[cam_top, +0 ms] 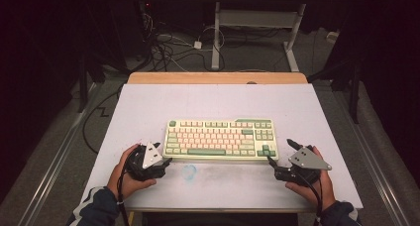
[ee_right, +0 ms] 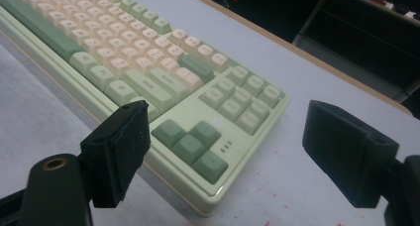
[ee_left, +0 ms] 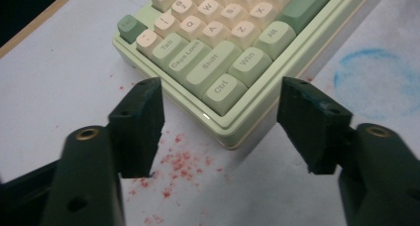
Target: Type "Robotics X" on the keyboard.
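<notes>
**Two open grippers at the near corners of a keyboard**

The table (cam_top: pixel 148 107), covered by a pale sheet, fills the middle of the high view; a strip of bare wood shows along its far edge. The keyboard (cam_top: pixel 220 139), green-cased with cream and green keys, lies flat at the centre of the table, its long side running left to right. The left gripper (cam_top: pixel 166 162) is held in the person's left hand (cam_top: pixel 126 179) just near and left of the keyboard's near left corner. In the left gripper view its jaws stand wide apart, one to each side of that corner by the Ctrl key (ee_left: pixel 225 89), touching nothing. The right gripper (cam_top: pixel 280 154) is held in the right hand (cam_top: pixel 312 186) at the near right corner. In the right gripper view its jaws are likewise spread wide, framing the corner with the arrow keys (ee_right: pixel 190 146), clear of the case. A faint blue ring stain (cam_top: pixel 189 172) marks the sheet near the keyboard's front edge, between the two grippers. Small red specks (ee_left: pixel 181 164) dot the sheet beside the left corner.
</notes>
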`<state>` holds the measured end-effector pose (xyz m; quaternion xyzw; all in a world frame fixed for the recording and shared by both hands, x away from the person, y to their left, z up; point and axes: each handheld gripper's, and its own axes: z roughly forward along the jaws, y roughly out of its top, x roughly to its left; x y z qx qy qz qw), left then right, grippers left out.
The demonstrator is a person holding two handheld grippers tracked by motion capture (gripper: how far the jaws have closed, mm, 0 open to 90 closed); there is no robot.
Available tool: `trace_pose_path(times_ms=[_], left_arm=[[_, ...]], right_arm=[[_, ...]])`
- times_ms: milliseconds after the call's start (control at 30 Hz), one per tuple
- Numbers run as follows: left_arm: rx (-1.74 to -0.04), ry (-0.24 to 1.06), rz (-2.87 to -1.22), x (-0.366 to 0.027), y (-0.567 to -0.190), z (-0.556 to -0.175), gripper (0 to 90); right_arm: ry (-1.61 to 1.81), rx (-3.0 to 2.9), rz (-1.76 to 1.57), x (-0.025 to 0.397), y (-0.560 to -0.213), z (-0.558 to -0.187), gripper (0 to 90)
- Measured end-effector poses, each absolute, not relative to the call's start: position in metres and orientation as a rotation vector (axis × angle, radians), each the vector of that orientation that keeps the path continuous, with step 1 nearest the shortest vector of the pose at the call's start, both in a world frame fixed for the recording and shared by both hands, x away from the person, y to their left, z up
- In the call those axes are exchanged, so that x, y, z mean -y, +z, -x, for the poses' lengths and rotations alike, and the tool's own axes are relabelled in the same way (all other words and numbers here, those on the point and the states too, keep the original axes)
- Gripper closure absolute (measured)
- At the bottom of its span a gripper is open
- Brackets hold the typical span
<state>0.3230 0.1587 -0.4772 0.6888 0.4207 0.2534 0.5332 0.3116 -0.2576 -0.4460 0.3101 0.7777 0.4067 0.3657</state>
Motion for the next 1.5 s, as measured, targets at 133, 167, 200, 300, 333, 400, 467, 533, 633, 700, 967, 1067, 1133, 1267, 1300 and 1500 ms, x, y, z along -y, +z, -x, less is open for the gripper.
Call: trace_pose_path(times_ms=[133,167,200,300,333,400,467,533,633,700,967,1067,1133,1267,1300,1500], left_arm=[[-1.015,0.570,-1.619,-0.158,-0.469,-0.326,51.8],[-1.017,0.552,-1.623,-0.159,-0.467,-0.327,55.0],[-1.022,0.541,-1.627,-0.159,-0.466,-0.328,61.1],[-1.033,0.518,-1.643,-0.159,-0.462,-0.331,76.7],[-1.034,0.514,-1.644,-0.159,-0.461,-0.332,80.7],[-1.019,0.511,-1.663,-0.158,-0.459,-0.333,86.8],[-0.992,0.539,-1.678,-0.156,-0.456,-0.334,86.9],[-0.977,0.539,-1.678,-0.153,-0.453,-0.335,87.0],[-0.970,0.536,-1.672,-0.149,-0.451,-0.338,87.0],[-0.970,0.530,-1.677,-0.148,-0.450,-0.340,87.0],[-0.965,0.464,-1.697,-0.133,-0.441,-0.354,86.9],[-0.961,0.448,-1.712,-0.123,-0.441,-0.360,86.9],[-0.950,0.443,-1.735,-0.117,-0.442,-0.363,86.9],[-0.931,0.435,-1.749,-0.103,-0.442,-0.369,86.9],[-0.932,0.424,-1.753,-0.100,-0.441,-0.371,86.9],[-0.916,0.412,-1.774,-0.081,-0.441,-0.383,86.8]], right_arm=[[1.038,-2.003,-0.794,0.258,-0.447,-0.310,19.6],[1.036,-2.002,-0.793,0.258,-0.447,-0.310,19.8],[1.038,-2.002,-0.799,0.258,-0.447,-0.310,19.9],[1.036,-2.008,-0.797,0.258,-0.447,-0.310,20.1],[1.030,-2.011,-0.796,0.258,-0.448,-0.311,20.2],[1.023,-2.016,-0.793,0.257,-0.449,-0.311,20.3],[1.025,-2.021,-0.795,0.257,-0.449,-0.311,20.3],[1.021,-2.024,-0.792,0.256,-0.449,-0.311,20.3],[1.018,-2.023,-0.797,0.257,-0.449,-0.311,20.4],[1.017,-2.021,-0.802,0.257,-0.449,-0.311,20.5],[1.021,-2.042,-0.803,0.254,-0.451,-0.311,20.6],[1.017,-2.049,-0.805,0.253,-0.452,-0.312,20.8],[1.017,-2.053,-0.807,0.253,-0.453,-0.312,20.8],[1.011,-2.062,-0.795,0.253,-0.454,-0.312,21.0],[1.010,-2.063,-0.795,0.253,-0.454,-0.313,21.2],[1.006,-2.070,-0.799,0.251,-0.455,-0.313,21.3]])
